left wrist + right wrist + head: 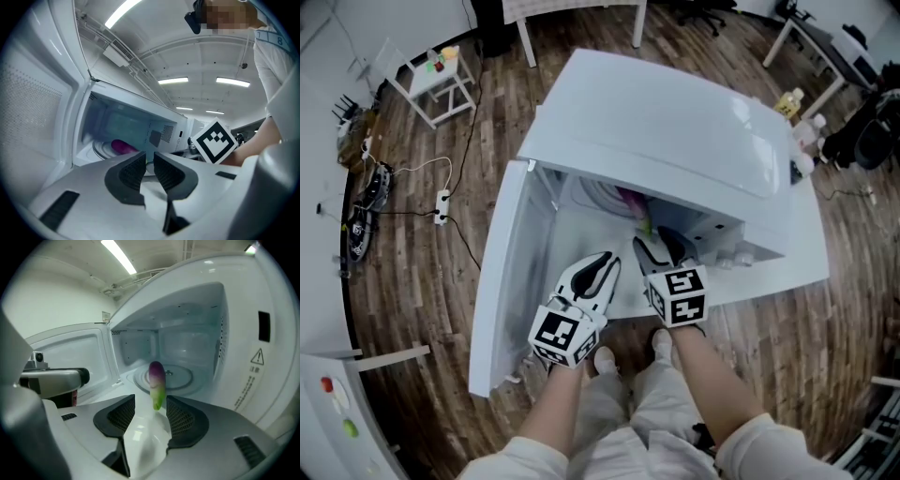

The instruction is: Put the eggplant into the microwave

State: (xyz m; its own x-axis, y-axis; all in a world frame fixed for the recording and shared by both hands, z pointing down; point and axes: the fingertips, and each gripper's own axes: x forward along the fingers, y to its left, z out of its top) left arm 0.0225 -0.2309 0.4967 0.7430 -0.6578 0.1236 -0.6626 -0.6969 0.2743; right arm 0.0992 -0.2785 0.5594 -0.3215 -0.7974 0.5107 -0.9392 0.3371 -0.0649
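One eggplant (156,380), whole in right gripper view

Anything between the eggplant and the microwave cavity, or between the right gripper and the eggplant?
Nothing visible. The microwave door is swung wide, and the eggplant already lies inside, its purple end on the turntable. Its green stem end points at the right gripper, whose jaws stand apart, with nothing between.

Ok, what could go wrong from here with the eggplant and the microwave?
The eggplant lies between the right claw's open jaws, green end toward the opening; pulling back crookedly could drag it out of the microwave. That end may also overhang the glass plate and catch when the door shuts.
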